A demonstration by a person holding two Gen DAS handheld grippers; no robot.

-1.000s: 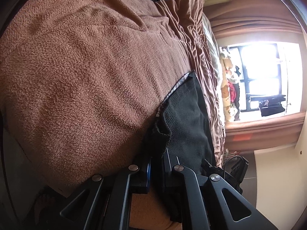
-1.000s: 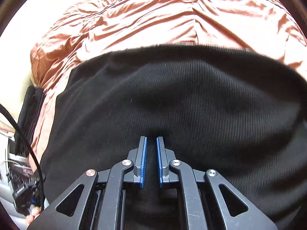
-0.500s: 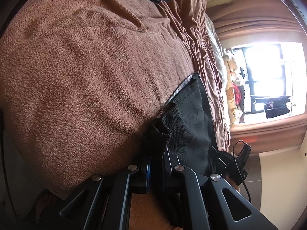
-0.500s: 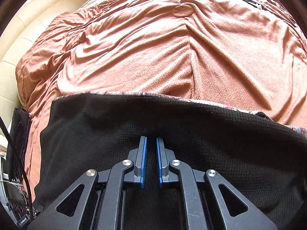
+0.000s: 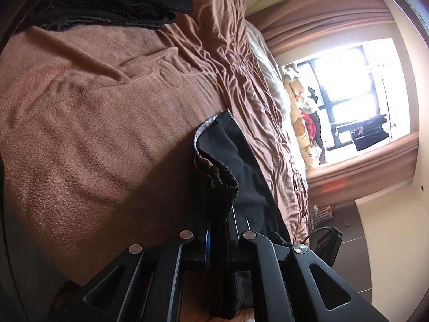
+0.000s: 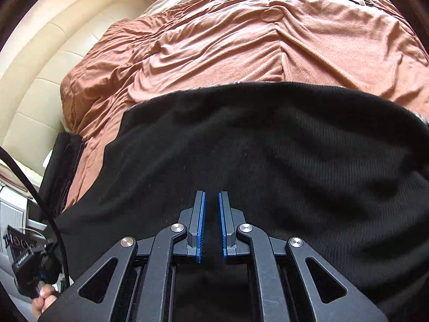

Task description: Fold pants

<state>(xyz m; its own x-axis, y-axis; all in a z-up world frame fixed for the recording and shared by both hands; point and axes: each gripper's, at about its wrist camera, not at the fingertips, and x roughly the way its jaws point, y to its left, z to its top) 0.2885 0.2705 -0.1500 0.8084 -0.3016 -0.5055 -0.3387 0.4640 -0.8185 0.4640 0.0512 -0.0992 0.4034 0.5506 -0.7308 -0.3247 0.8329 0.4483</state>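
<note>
A: Starting at the left, what is on the brown blanket (image 5: 102, 123)?

B: In the left wrist view, one heap of dark clothes (image 5: 115, 0) lies at the top left, on the bed. I cannot count the pieces in it. No box, basket or other container shows in either view; the bed carries everything.

A: And the pants?

B: One pair of black pants (image 5: 241, 166), knitted, with a pale lining showing at the edge. It lies on the blanket near the bed's side. The left gripper (image 5: 217, 230) has its two fingers pressed together on a bunched fold of the cloth, which rises from between them.

A: Further right?

B: One bright window (image 5: 348, 91) with brown curtains, and pillows or soft toys beside it, too blurred to count.

A: The other camera?

B: At the left edge there is a cream padded headboard (image 6: 53, 53), then a dark folded cloth (image 6: 64, 161) hanging at the bed's side. At the bottom left a hand (image 6: 44, 299) holds the other tool, with one black cable running up from it. The pants (image 6: 268, 161) spread wide across the middle. The right gripper (image 6: 212, 225) pinches them: its two blue pads (image 6: 200, 225) stand nearly together with black cloth in the narrow gap.
</note>
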